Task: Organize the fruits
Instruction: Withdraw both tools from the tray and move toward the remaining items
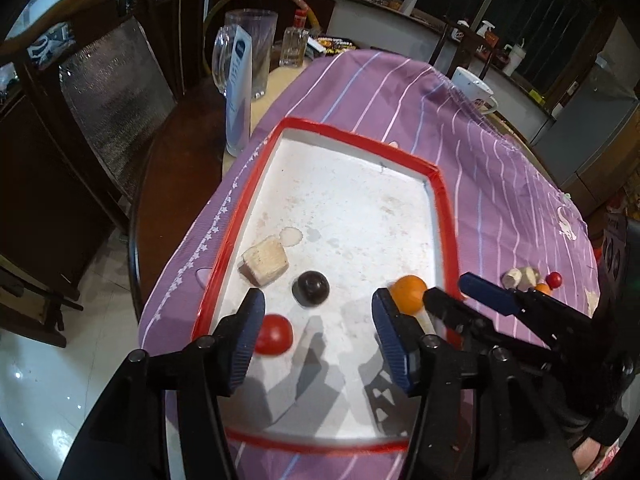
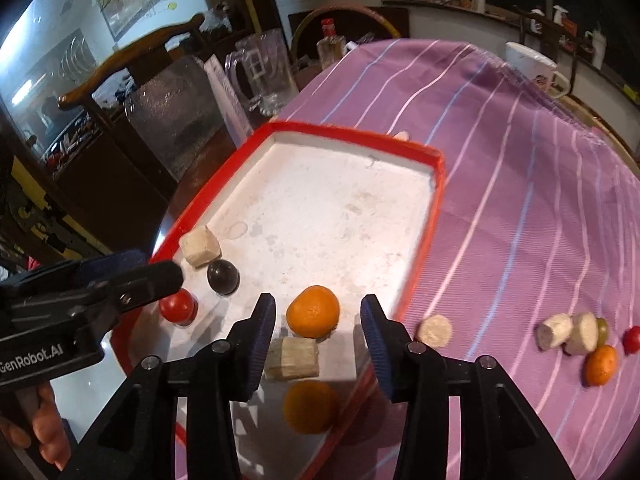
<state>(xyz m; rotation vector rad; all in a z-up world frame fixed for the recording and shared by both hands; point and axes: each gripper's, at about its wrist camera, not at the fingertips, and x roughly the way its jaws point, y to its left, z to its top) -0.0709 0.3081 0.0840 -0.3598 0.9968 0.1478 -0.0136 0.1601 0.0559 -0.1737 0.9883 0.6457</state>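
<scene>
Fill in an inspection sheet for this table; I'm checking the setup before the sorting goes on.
Surface: purple striped cloth over a table, flat under the tray.
Job's things: red-rimmed white tray holds a red tomato, dark round fruit, two pale chunks and two oranges. On the cloth: loose slice and a small pile of slices and fruits.
Clutter: glass mug, bottle, white cup.
Grippers: left gripper and right gripper over the tray, jaws open, nothing gripped.
Cables: nothing seen.
Surroundings: wooden chair, dark windows, counter.
</scene>
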